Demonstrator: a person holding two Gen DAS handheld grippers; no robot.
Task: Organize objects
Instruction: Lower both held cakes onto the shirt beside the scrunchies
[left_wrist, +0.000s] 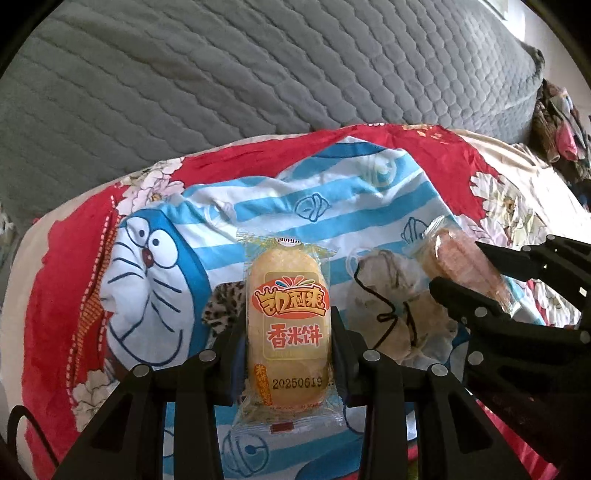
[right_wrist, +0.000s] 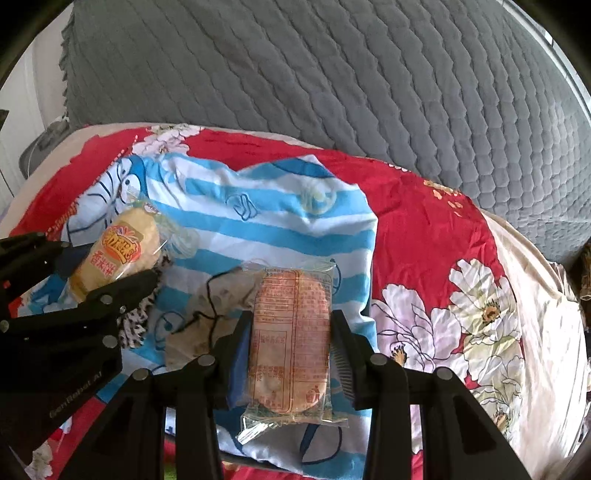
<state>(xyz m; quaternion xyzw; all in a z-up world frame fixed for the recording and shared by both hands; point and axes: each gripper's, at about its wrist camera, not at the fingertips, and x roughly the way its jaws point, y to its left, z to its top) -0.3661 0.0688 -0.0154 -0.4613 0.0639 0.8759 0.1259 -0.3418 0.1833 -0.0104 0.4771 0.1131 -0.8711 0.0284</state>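
Two wrapped rice crackers were held over a bed, one in each gripper.

The left gripper (left_wrist: 289, 343) was clamped on a yellow rice cracker in a clear printed wrapper (left_wrist: 288, 332), label side up. The right gripper (right_wrist: 291, 332) was clamped on a second clear-wrapped rice cracker (right_wrist: 290, 343), its back print showing. Below lay a blue-and-white striped cartoon cloth (right_wrist: 280, 221) on a red floral quilt (right_wrist: 424, 240), with a beige drawstring pouch (right_wrist: 207, 314) on the cloth; its contents could not be told.

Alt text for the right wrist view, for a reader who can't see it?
The right gripper clamps a wrapped rice cracker, label side away, above a blue-striped cartoon cloth on a red floral blanket. At left, the left gripper holds a second cracker.
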